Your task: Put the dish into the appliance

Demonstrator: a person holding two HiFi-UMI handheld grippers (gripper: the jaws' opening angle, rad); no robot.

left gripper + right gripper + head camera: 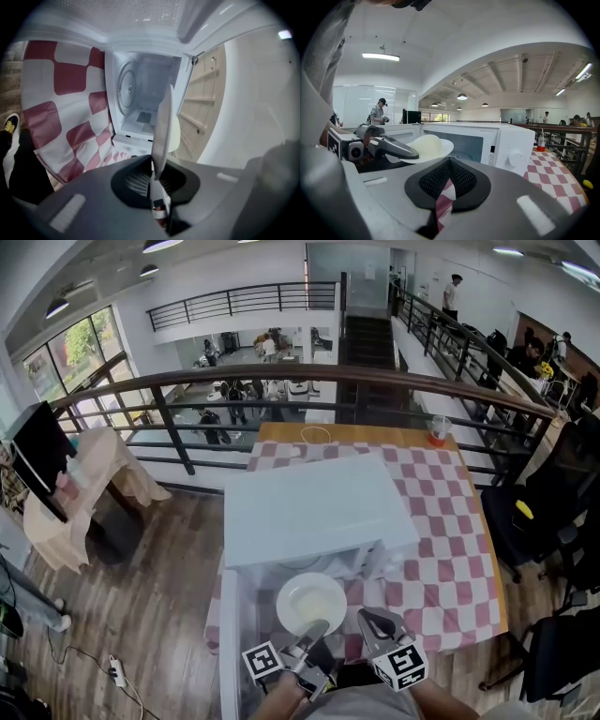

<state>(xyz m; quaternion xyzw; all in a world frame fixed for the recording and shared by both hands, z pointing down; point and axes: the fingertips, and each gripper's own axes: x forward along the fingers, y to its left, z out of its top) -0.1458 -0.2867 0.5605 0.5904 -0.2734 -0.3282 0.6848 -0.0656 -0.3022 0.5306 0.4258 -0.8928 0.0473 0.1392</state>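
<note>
On table, over red-and-white check cloth (441, 549): one white microwave (314, 507), door (236, 643) swung wide open to the person's left, cavity exposed, round turntable (125, 89) visible inside

Dish (309, 601): white, round, shallow, empty. Held about level in the air just in front of the open cavity, outside it, between door and control side of the microwave

Left gripper (317, 629): jaws clamped on the dish's near rim. From the left gripper view the dish shows edge-on, rising from between the jaws toward the cavity

Right gripper (373, 620): just right of the dish, apart from it, pointing toward the microwave front. Jaws together, holding nothing; only a sliver of cloth shows through the slit between them

Cup (438, 430): clear, reddish base, at the far right corner of the table, well apart from the microwave

Railing (281, 381): dark, curved, beyond the table's far edge; lower floor with people past it

Chair (553, 493): black, right of the table
</note>
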